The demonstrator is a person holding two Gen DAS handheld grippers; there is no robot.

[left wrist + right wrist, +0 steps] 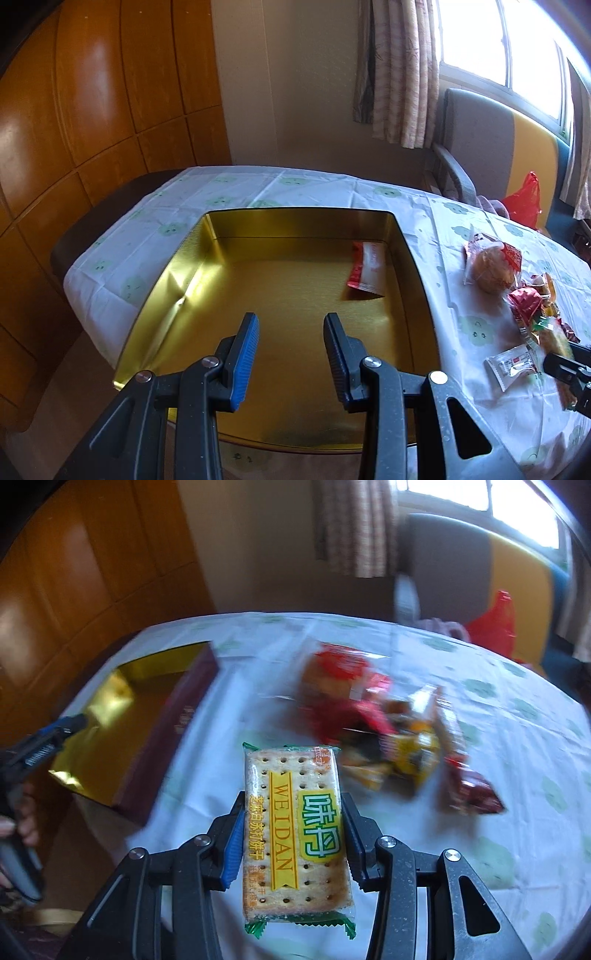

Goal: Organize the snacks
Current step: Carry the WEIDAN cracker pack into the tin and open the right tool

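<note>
My left gripper (291, 319) hangs open over the near part of a gold tin box (406, 254), nothing between its fingers. One red and white snack packet (365, 269) lies inside, by the tin's right wall. To the right, a pile of loose snacks (517, 295) and a white sachet (511, 365) lie on the tablecloth. My right gripper (293, 799) is shut on a cracker packet (295, 830) with a yellow band and green ends, lifted above the cloth. In the right wrist view the tin (122, 716) is at the left and the blurred pile (388, 731) lies beyond.
A white tablecloth (295, 184) with green flowers covers the table. A grey and yellow chair (491, 147) with a red plastic bag (524, 199) stands behind, under a curtained window. Wooden cabinet doors (92, 110) fill the left. A person's hand (22, 823) holds the left gripper's handle.
</note>
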